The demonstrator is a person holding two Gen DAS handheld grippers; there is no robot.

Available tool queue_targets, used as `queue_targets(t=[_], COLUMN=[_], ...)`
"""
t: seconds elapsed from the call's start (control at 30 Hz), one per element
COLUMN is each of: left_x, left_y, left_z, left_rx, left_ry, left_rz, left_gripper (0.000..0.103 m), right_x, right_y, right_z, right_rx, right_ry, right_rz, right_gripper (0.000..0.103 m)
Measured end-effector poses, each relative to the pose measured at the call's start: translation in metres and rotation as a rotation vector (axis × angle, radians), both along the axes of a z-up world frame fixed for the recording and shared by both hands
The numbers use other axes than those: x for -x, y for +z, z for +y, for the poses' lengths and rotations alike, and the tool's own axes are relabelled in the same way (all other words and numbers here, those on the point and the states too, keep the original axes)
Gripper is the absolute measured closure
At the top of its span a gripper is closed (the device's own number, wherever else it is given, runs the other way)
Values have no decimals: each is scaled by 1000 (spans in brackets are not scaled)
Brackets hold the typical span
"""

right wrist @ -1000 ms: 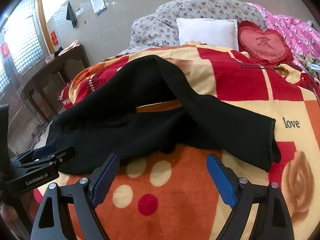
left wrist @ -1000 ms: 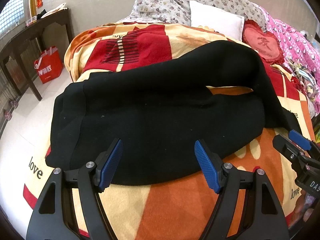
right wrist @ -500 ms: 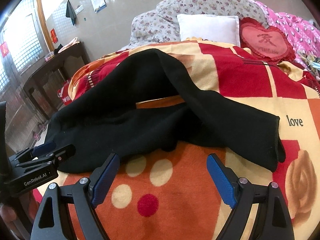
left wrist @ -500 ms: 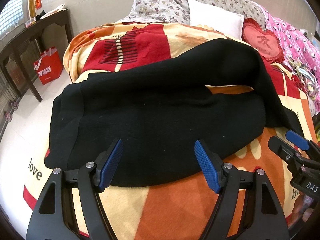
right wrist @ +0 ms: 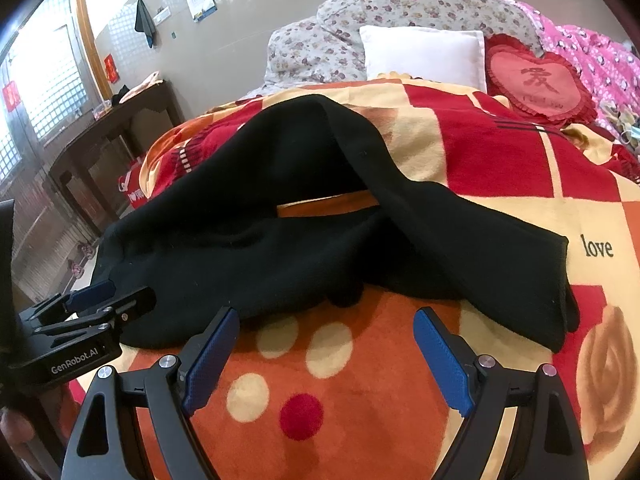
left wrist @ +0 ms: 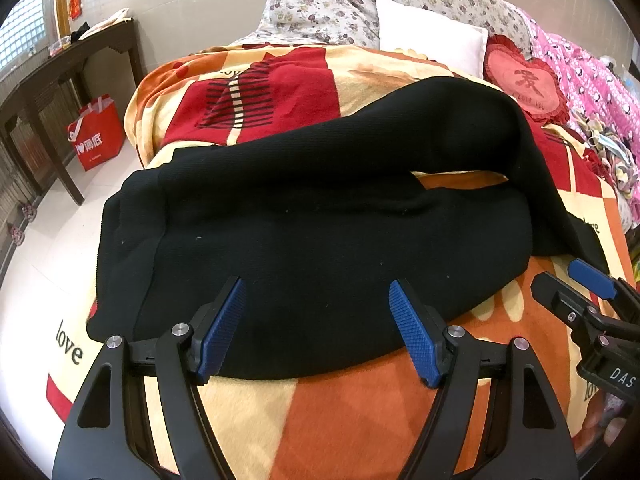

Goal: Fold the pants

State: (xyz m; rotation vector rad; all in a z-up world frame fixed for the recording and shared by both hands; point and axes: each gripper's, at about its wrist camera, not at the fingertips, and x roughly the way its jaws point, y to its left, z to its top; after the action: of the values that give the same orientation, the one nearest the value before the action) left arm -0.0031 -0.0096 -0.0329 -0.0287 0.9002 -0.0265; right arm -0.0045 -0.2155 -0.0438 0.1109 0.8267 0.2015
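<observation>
Black knit pants lie spread across the patterned blanket on the bed, waist end at the left, one leg bent in a loop toward the far right. In the right wrist view the pants fill the middle, with a leg cuff lying at the right. My left gripper is open, its blue pads hovering over the near hem of the pants. My right gripper is open above the bare blanket, just short of the fabric's near edge. Each gripper shows at the side of the other's view.
Pillows, a red heart cushion and a pink quilt lie at the bed's far end. A dark wooden table and a red bag stand on the floor to the left of the bed.
Both grippers have edged slightly forward toward the pants; the pants themselves have not moved and both grippers stay open.
</observation>
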Motion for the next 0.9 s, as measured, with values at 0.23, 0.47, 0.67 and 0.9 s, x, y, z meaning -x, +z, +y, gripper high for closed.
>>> queue_targets(t=[0.23, 0.47, 0.67, 0.9], left_x=[-5, -12, -18, -25], left_y=[-1, -3, -5, -9], left_z=[-4, -5, -7, -9], left_rx=[-11, -19, -27, -31], left_ry=[-8, -8, -8, -7], left_rz=[4, 11, 13, 23], left_gripper=[29, 29, 29, 29], right_x=[-8, -16, -26, -43], right_y=[1, 2, 6, 7], right_z=[-1, 2, 6, 13], right_rx=[-13, -26, -29, -47], right_ry=[3, 20, 34, 58], right_rz=[-1, -2, -13, -14], right_gripper=[15, 15, 15, 15])
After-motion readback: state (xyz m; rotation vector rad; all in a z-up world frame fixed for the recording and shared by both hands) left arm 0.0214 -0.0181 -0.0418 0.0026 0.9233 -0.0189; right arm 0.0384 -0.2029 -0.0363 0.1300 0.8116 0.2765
